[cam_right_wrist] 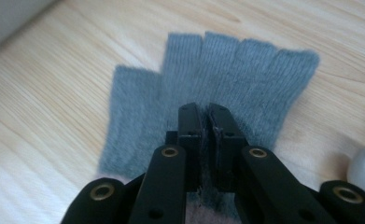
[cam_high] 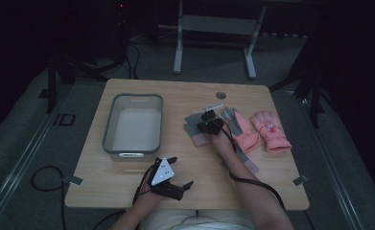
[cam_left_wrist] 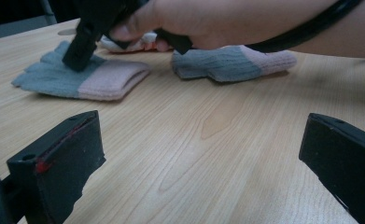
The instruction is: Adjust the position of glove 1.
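From the high view, my right claw (cam_high: 209,123) is down on the grey glove (cam_high: 194,125), mid-bench (cam_high: 127,191). I count four gloves: two grey, two pink (cam_high: 270,130), and one grey tub (cam_high: 133,125).

In the left gripper view, my left claw (cam_left_wrist: 199,158) stands wide over bare wood with free room.

In the right gripper view, the jaws are pinched together on the glove's knit.

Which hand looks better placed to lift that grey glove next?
The right. Its hand-held gripper is already shut on the grey glove, pinching the knit. The left hand-held gripper stands open near the table's front edge, apart from the gloves.
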